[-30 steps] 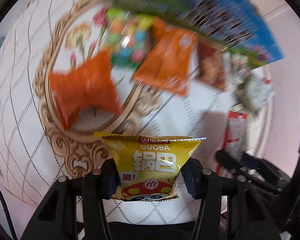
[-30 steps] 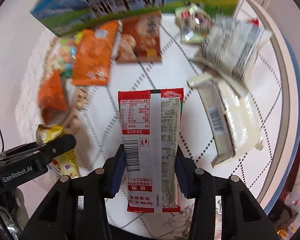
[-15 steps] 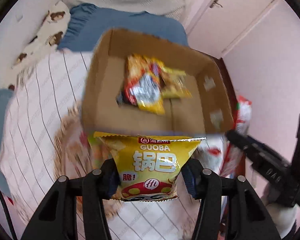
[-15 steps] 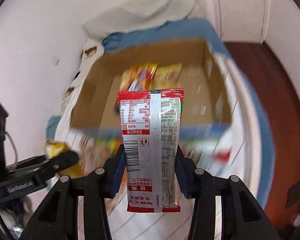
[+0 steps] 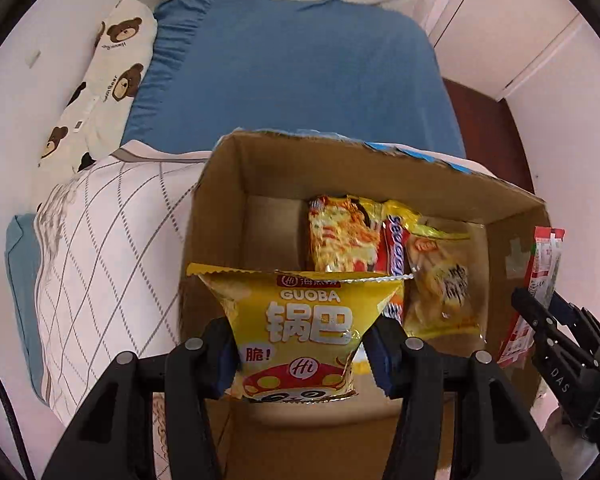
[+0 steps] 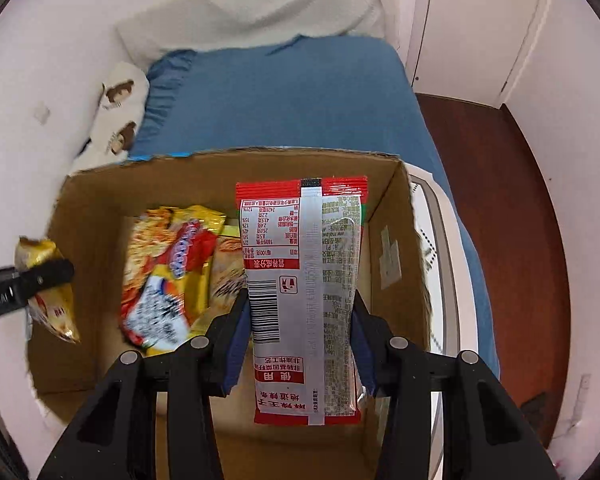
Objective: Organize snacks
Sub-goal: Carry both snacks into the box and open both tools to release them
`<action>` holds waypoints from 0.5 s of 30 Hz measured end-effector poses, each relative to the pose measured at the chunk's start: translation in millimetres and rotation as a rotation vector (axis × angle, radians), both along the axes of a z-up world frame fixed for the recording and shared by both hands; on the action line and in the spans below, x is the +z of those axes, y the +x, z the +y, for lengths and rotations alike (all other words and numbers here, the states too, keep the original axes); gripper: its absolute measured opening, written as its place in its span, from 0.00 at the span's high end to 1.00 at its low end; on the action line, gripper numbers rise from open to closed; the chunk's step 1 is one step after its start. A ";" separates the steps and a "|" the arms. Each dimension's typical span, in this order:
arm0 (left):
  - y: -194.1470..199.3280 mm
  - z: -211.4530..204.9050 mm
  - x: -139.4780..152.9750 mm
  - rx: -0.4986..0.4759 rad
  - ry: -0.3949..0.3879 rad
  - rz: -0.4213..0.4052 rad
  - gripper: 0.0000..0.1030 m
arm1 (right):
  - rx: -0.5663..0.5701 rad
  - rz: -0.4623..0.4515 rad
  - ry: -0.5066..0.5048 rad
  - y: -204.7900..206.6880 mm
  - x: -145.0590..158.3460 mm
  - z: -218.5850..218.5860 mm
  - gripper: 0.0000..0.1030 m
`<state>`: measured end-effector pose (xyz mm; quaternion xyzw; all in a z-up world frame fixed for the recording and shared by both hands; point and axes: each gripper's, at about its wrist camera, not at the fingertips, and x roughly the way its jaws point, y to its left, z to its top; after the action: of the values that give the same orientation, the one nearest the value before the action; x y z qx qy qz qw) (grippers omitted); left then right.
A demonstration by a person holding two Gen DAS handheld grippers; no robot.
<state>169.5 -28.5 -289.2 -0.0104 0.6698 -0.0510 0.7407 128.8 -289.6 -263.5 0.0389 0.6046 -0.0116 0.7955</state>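
The yellow Guoba bag (image 5: 308,328) hides the cardboard box's (image 5: 512,216) near wall.

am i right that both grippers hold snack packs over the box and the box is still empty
Not quite: the box isn't empty. The left wrist view shows several packs already lying inside. The rest holds: the left gripper grips a yellow pack, the right gripper a red pack, over the box.

Home bedroom: blue-sheeted bed (image 5: 292,68), bear-print pillow (image 5: 100,80), door (image 6: 472,24).
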 end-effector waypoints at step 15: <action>18.7 -7.7 -18.7 -0.029 0.033 -0.027 0.13 | -0.075 0.100 0.028 29.7 -59.4 -10.9 0.09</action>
<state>188.2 -36.2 -307.9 0.0123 0.6608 -0.0510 0.7487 158.5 -300.5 -323.0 0.0719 0.6418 -0.0350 0.7627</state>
